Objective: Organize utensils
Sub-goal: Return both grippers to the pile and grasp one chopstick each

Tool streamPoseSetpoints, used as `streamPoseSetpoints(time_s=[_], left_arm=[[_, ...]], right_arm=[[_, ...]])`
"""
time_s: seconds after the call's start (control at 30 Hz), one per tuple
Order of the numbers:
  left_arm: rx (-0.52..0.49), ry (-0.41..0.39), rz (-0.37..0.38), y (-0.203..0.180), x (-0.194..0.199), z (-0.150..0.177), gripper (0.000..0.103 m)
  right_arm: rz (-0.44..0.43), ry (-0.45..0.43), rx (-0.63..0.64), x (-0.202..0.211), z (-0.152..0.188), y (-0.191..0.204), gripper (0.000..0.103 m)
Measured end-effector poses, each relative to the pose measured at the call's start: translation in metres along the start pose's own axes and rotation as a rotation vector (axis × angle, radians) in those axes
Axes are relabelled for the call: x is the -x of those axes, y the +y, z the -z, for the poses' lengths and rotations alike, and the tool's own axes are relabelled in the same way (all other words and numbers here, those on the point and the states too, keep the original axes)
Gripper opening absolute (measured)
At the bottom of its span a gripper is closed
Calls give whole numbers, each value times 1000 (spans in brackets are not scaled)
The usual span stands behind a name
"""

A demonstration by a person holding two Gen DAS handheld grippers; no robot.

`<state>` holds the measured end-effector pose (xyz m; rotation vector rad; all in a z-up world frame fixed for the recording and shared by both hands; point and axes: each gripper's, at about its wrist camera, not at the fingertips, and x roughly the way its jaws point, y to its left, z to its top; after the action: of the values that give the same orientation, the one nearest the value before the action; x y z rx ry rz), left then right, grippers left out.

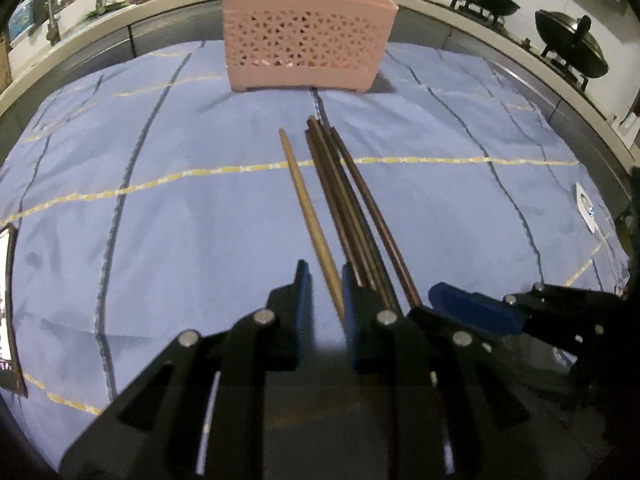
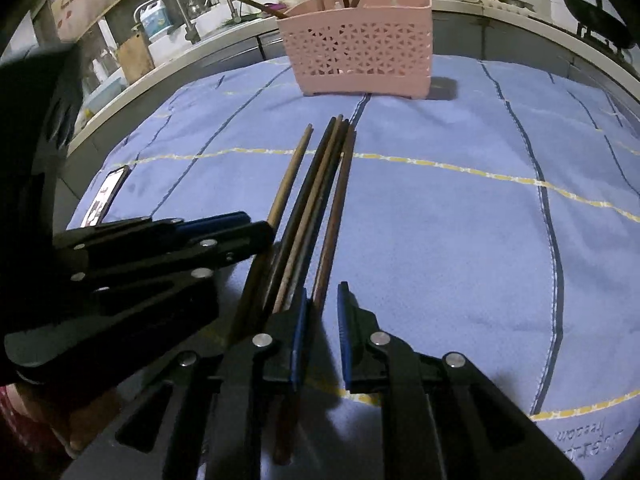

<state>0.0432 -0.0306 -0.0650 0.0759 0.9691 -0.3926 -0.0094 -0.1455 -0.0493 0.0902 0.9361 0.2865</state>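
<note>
Straddling the sticks: both grippers sit low over the near ends of the chopsticks lying on the blue cloth (image 1: pixel 160 200), neither one closed on anything yet.
Left gripper (image 1: pixel 324 292): jaws parted, the light wooden chopstick (image 1: pixel 308 216) running between its pads, touching or nearly touching the right-hand pad.
Right gripper (image 2: pixel 322 312): jaws parted, the outermost reddish chopstick (image 2: pixel 336 208) in the gap, tight against the left-hand pad.
Dark bundle (image 1: pixel 344 208): several dark chopsticks lie side by side between the two picked sticks, touching one another.
Pink holder (image 1: pixel 304 40): stands upright at the far side of the cloth, well apart from the loose sticks, with a few utensils already in it.
Risk, neighbours: the inner fingers rest beside the bundle, so closing may nip or drag a second stick.
Risk, roll: each stick is off-centre in its gap; a one-sided push could likely roll it away.
Risk, crowding: the grippers are just beside each other, so lifting together may knock them.
Risk, tip grip: held near one end, a stick will probably droop and miss the holder.
</note>
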Motion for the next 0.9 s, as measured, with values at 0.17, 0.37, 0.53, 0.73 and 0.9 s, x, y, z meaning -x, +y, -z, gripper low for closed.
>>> streamPoseSetpoints(time_s=[0.17, 0.37, 0.53, 0.73, 0.9], left_arm=[[-17, -23, -41, -3, -5, -4, 13], [12, -6, -12, 20, 5, 5, 7], [46, 13, 12, 44, 14, 14, 9], [50, 12, -30, 44, 2, -9, 18], [19, 8, -82, 38, -15, -34, 20]], right_arm=[[8, -13, -5, 0, -1, -7, 13], [36, -10, -48, 11, 9, -30, 7], [7, 27, -37, 19, 17, -36, 7], [-13, 71, -37, 4, -11, -36, 8], [-22, 91, -34, -18, -46, -41, 8]])
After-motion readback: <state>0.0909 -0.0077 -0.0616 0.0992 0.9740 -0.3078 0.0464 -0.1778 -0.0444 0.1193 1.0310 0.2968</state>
